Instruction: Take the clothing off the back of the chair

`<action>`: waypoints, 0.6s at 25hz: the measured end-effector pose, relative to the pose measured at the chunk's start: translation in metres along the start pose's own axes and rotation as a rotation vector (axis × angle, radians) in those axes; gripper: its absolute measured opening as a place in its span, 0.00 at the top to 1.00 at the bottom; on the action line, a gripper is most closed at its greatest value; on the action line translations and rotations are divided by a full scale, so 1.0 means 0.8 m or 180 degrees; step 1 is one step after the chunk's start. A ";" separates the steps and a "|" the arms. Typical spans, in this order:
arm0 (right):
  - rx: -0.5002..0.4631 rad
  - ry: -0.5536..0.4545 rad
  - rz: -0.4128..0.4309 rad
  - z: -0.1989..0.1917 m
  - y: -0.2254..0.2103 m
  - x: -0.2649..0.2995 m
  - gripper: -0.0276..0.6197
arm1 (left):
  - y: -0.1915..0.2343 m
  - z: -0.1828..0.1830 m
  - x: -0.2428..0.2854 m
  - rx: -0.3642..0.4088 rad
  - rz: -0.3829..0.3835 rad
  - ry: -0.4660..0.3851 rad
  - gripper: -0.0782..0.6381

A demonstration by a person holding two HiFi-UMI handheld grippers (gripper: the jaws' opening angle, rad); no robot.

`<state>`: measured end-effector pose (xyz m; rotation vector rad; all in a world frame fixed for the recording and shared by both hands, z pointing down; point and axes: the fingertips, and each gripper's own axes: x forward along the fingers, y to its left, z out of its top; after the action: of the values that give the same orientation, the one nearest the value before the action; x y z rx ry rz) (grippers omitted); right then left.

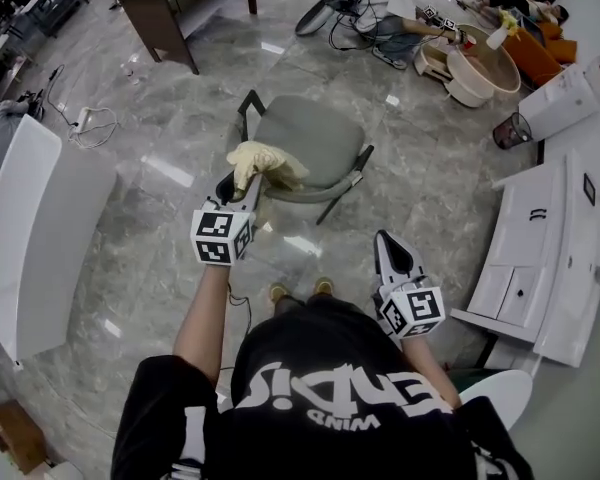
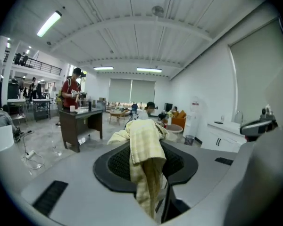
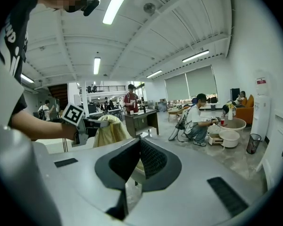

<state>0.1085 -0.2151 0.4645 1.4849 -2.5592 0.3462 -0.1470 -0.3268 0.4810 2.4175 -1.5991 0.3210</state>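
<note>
A pale yellow checked garment (image 1: 263, 163) hangs bunched over the near edge of a grey-seated chair (image 1: 315, 138) with a black frame. My left gripper (image 1: 248, 186) is shut on the garment and holds it up. In the left gripper view the cloth (image 2: 144, 147) drapes out from between the pads, which sit close on it (image 2: 148, 164). From these frames I cannot tell whether the cloth touches the chair back. My right gripper (image 1: 385, 243) is lower and to the right of the chair, shut with nothing in it (image 3: 137, 149). The right gripper view shows the held garment (image 3: 111, 132) at left.
A white table (image 1: 30, 228) stands at left and white cabinets (image 1: 550, 258) at right. A dark desk (image 1: 180, 8) is at the back left. A person crouches (image 1: 395, 13) by round tubs (image 1: 480, 68). A mesh bin (image 1: 512, 130) and floor cables (image 1: 90, 123) lie further off.
</note>
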 end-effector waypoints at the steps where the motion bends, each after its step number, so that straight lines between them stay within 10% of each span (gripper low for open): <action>1: 0.0002 -0.0007 0.0019 0.001 0.000 0.001 0.94 | -0.001 0.026 -0.006 -0.0003 0.0022 -0.0126 0.69; 6: -0.0007 -0.0019 0.0184 0.002 -0.003 -0.001 0.94 | -0.017 0.120 -0.042 0.0092 0.0112 -0.0513 0.69; 15: -0.0084 0.0053 0.0597 -0.016 -0.020 -0.018 0.94 | -0.049 0.116 -0.080 -0.0011 0.0591 -0.0538 0.69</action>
<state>0.1297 -0.2066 0.4752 1.2304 -2.6853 0.3454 -0.1298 -0.2840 0.3709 2.3526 -1.9000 0.1475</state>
